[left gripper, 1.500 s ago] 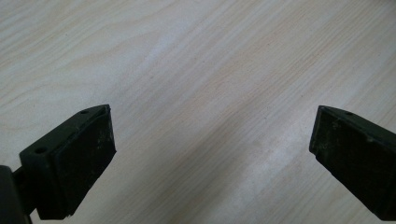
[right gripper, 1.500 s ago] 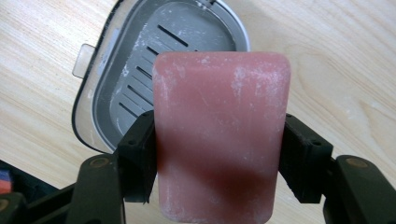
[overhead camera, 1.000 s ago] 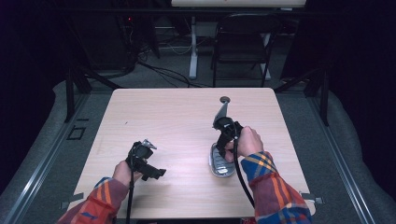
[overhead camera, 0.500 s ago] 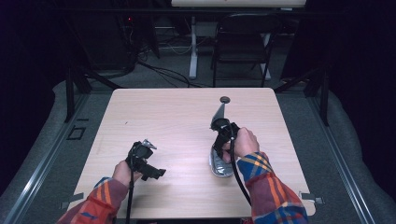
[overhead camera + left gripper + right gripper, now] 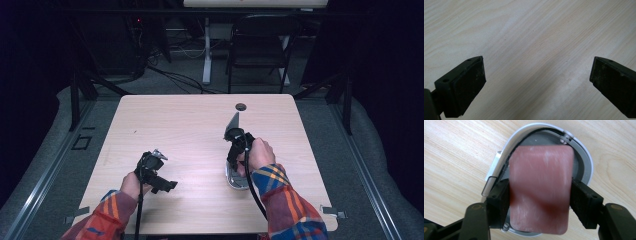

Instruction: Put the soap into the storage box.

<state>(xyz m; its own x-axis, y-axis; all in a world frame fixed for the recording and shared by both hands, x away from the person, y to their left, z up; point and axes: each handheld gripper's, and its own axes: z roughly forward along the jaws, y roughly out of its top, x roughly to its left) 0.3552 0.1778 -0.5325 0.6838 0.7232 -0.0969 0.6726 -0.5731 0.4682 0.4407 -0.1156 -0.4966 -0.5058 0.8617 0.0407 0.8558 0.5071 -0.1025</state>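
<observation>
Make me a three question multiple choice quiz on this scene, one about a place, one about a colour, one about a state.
1. Where is the round silver device?
A. Under the right tongs
B. Beside the left tongs
C. On the chair

2. What colour is the flat block in the right tongs?
A. Green
B. Reddish brown
C. Yellow

3. How are the left tongs?
A. Shut on a block
B. Shut, holding nothing
C. Open, over bare table

Answers: 1 A, the right gripper view looks down on it. 2 B, its face shows reddish brown. 3 C, jaws wide apart, only wood between.

Blurred pink slab (image 5: 539, 188) over dish (image 5: 584, 157)
</observation>
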